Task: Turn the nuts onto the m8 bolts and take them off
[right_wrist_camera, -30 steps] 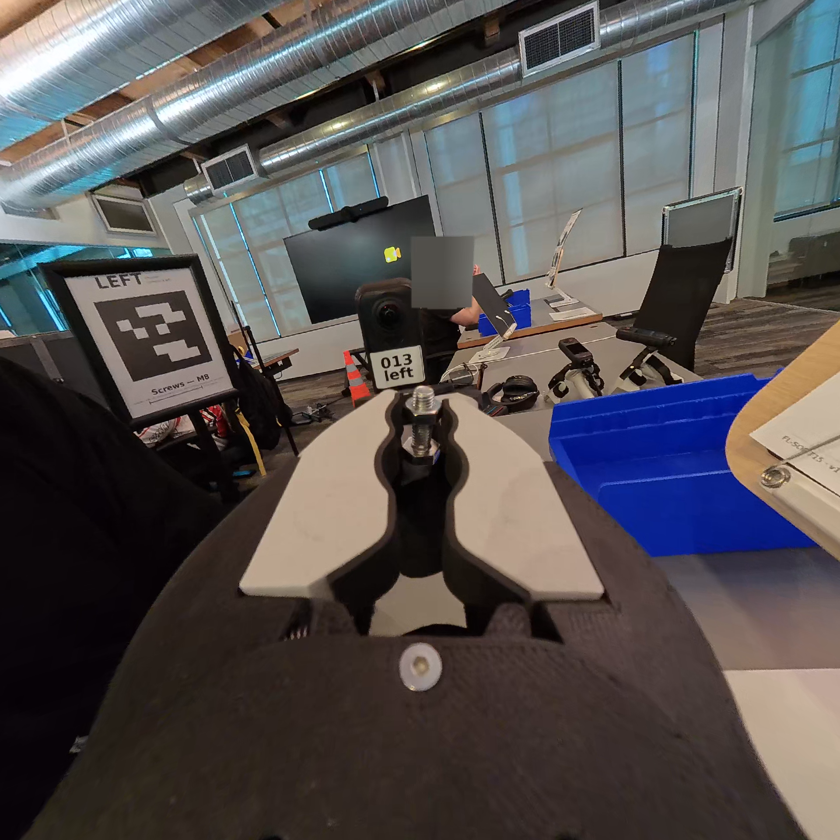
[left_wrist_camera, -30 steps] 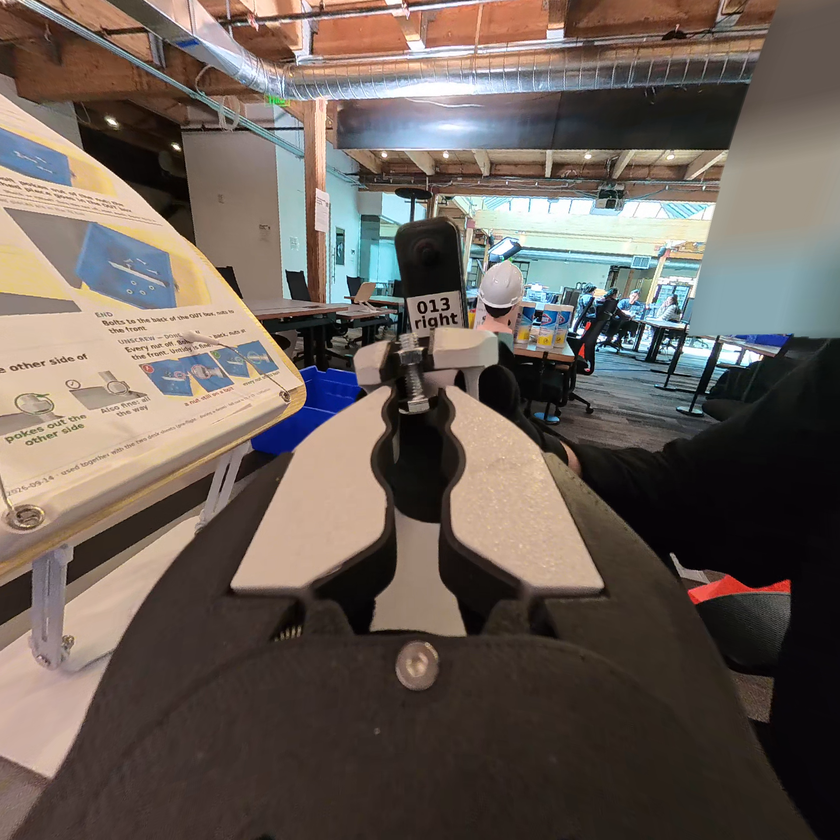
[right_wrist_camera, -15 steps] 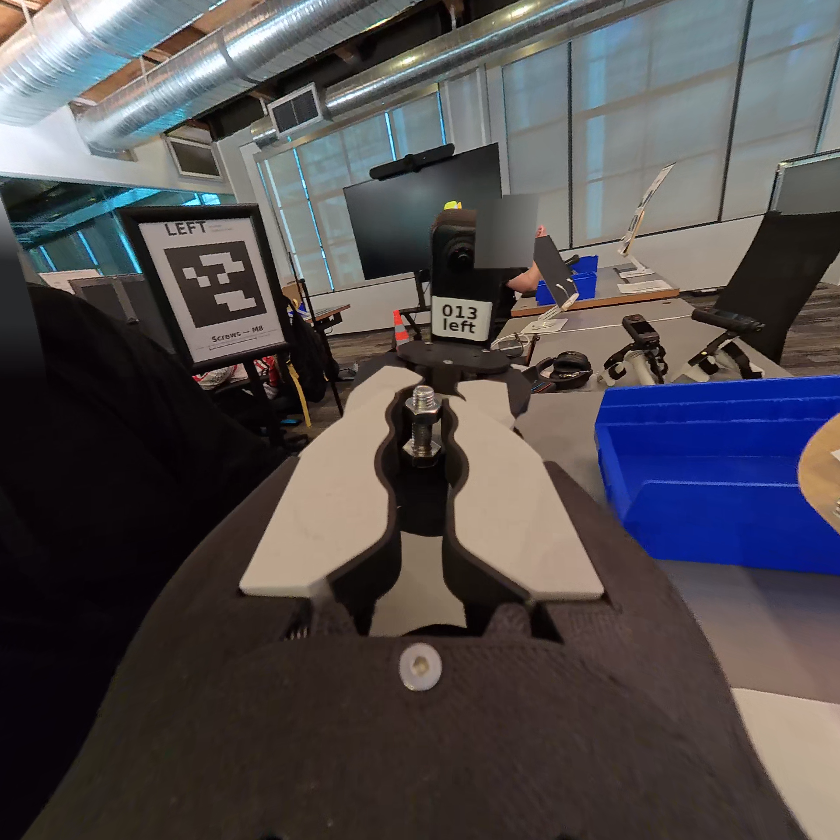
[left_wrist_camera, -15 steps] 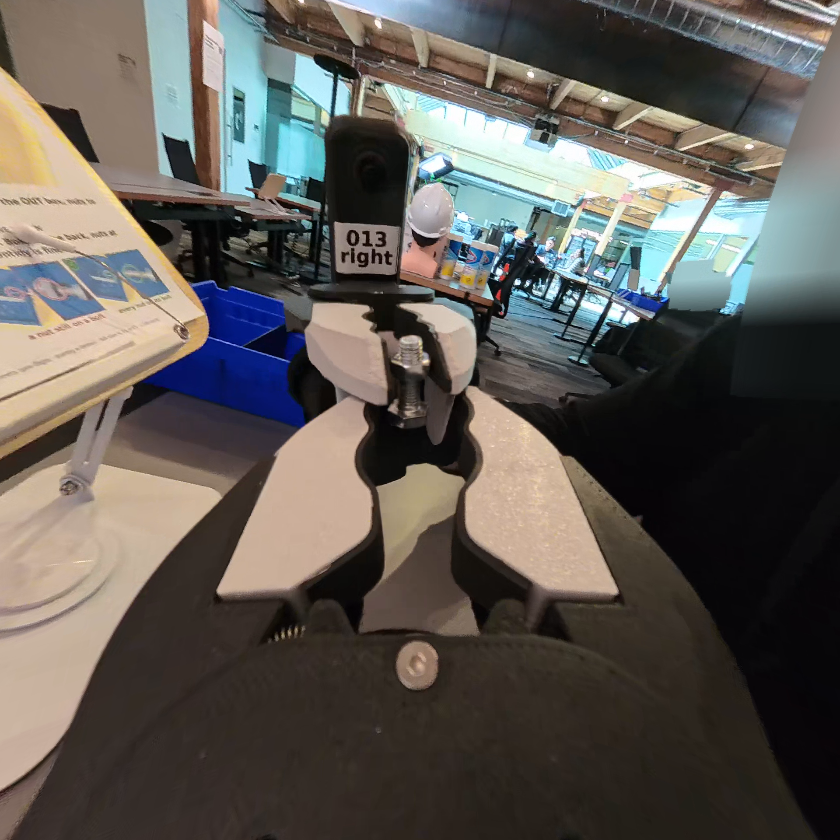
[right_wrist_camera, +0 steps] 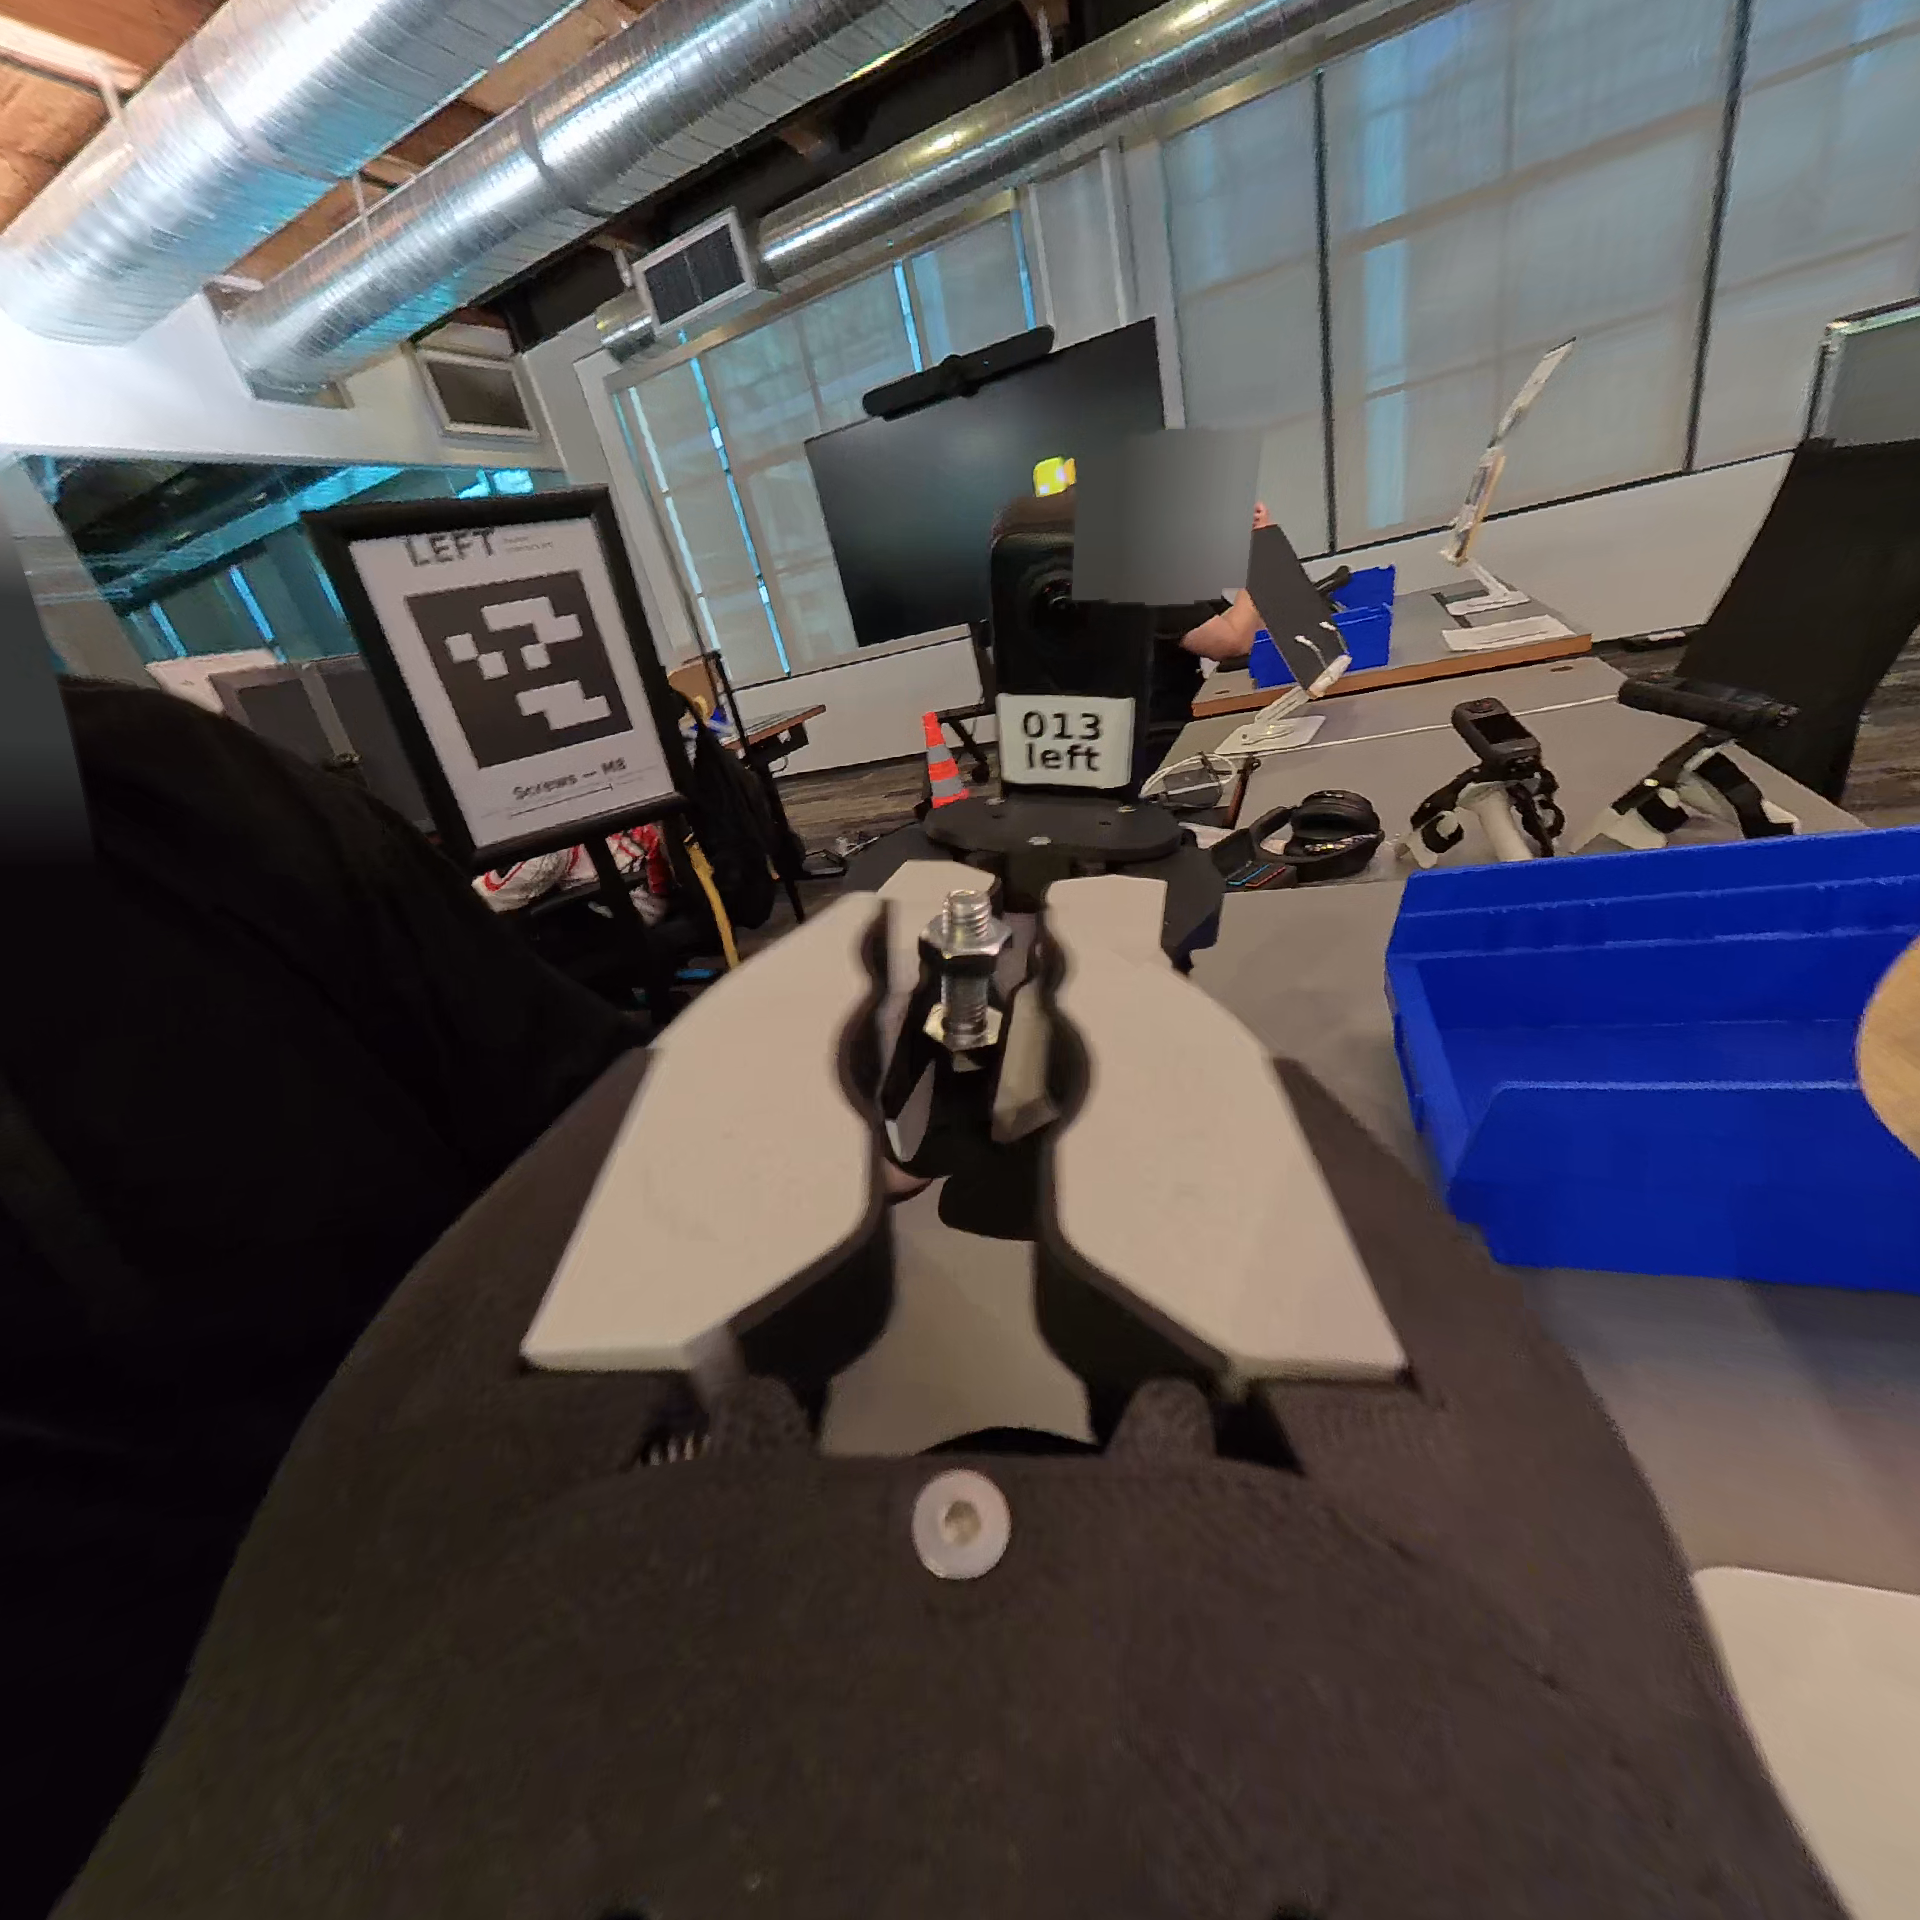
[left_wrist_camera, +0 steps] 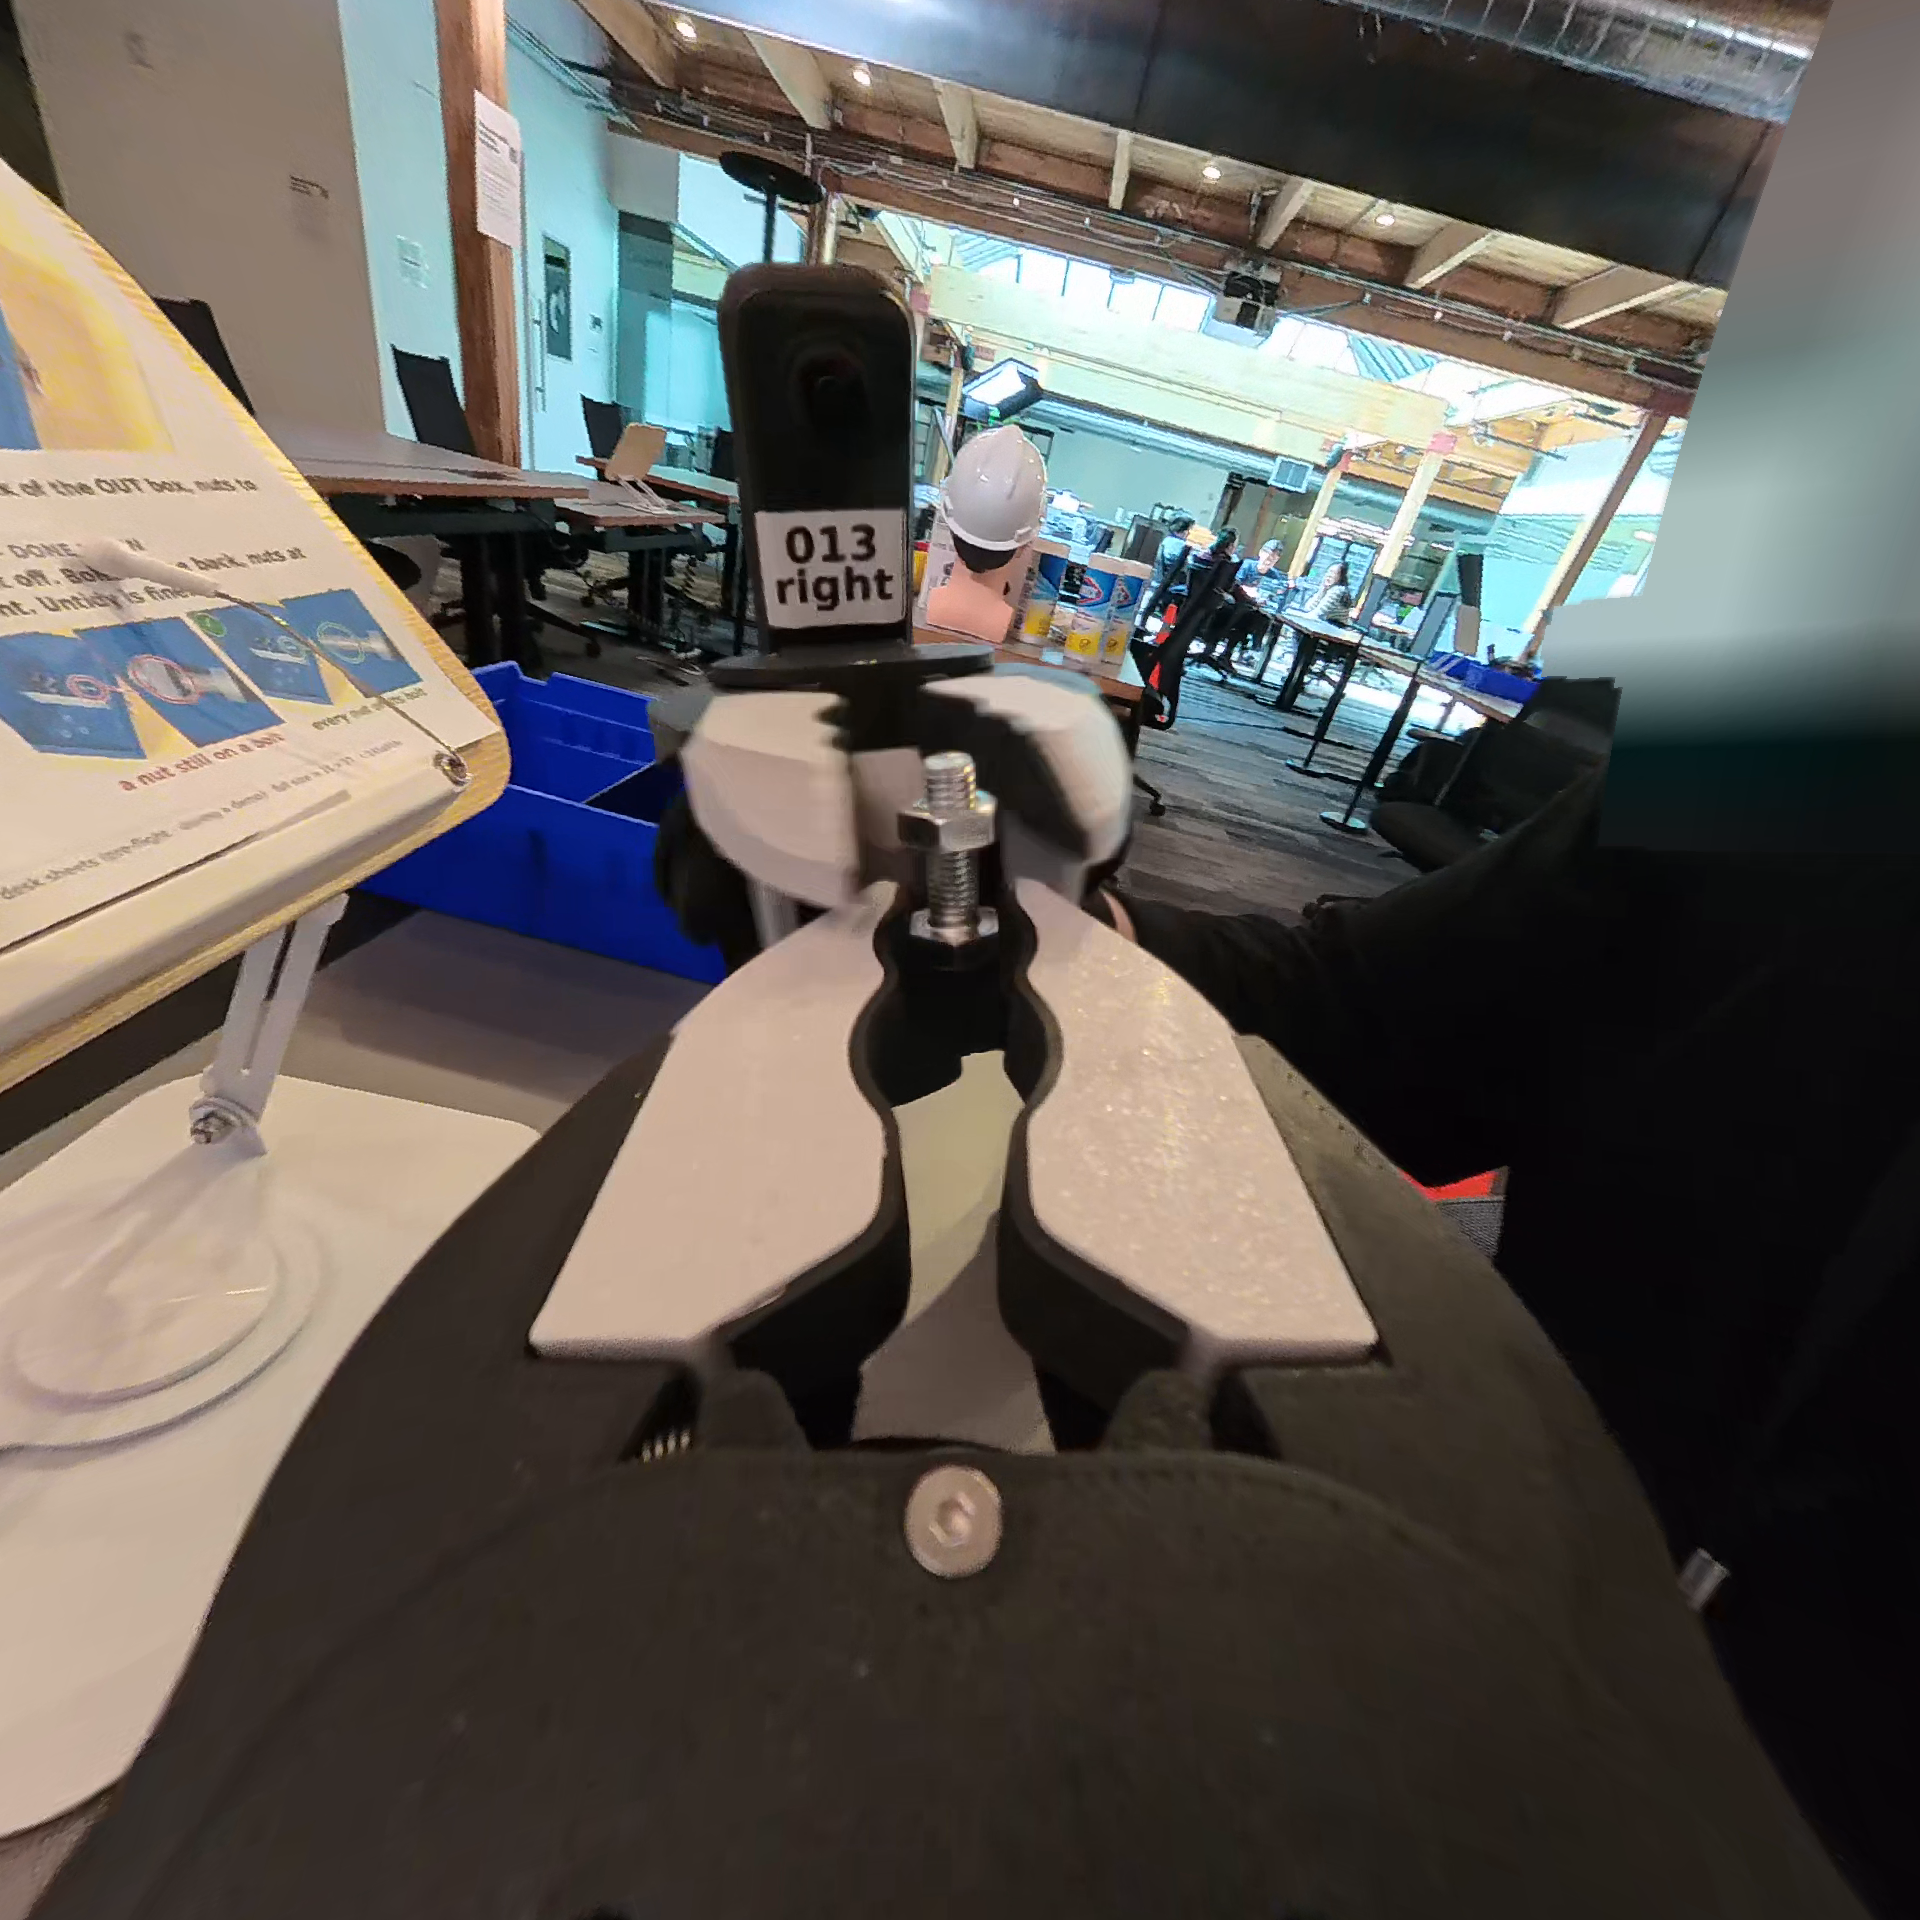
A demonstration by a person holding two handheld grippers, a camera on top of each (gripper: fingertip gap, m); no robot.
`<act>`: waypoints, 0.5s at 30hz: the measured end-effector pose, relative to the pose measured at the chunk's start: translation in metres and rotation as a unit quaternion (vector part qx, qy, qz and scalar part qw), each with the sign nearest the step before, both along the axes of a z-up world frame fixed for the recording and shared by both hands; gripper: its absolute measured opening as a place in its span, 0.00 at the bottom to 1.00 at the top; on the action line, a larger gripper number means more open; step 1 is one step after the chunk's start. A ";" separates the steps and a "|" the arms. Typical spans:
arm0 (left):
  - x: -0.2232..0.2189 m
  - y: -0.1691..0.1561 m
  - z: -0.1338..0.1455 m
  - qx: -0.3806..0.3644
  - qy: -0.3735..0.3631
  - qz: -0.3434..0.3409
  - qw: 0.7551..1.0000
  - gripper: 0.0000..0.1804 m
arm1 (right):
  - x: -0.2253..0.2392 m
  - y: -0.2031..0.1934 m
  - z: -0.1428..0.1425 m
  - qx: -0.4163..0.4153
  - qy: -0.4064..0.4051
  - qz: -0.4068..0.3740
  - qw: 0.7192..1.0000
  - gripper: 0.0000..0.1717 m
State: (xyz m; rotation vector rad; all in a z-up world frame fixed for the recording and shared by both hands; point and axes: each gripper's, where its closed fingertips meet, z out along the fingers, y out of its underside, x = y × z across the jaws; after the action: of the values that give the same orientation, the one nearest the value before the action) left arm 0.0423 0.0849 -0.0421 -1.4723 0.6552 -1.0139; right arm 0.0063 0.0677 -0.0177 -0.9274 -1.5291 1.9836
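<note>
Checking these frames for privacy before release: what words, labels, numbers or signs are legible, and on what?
I will not copy the writing; these things bear it.
White tag on the black camera, left wrist view: legible number and word.
Second white tag, right wrist view: likewise.
Instruction sheet on its stand: partly legible print.
Framed sign with a black-and-white marker: heading, caption.
Canisters, pillar notice: too small.
</note>
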 end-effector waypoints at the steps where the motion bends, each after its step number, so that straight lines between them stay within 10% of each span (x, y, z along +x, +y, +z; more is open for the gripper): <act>1: -0.002 0.002 -0.001 0.004 0.001 0.009 1.000 0.08 | -0.002 0.004 0.001 -0.006 -0.005 -0.014 1.000 0.27; 15: -0.009 0.017 -0.010 0.057 0.025 0.103 0.993 0.08 | -0.006 0.037 -0.015 0.049 -0.027 -0.180 0.982 0.50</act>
State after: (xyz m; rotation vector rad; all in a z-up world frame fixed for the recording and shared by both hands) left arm 0.0331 0.1023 -0.0525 -1.4354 0.5747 -0.7707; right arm 0.0006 0.1050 -0.0329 -1.1327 -1.3594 1.6268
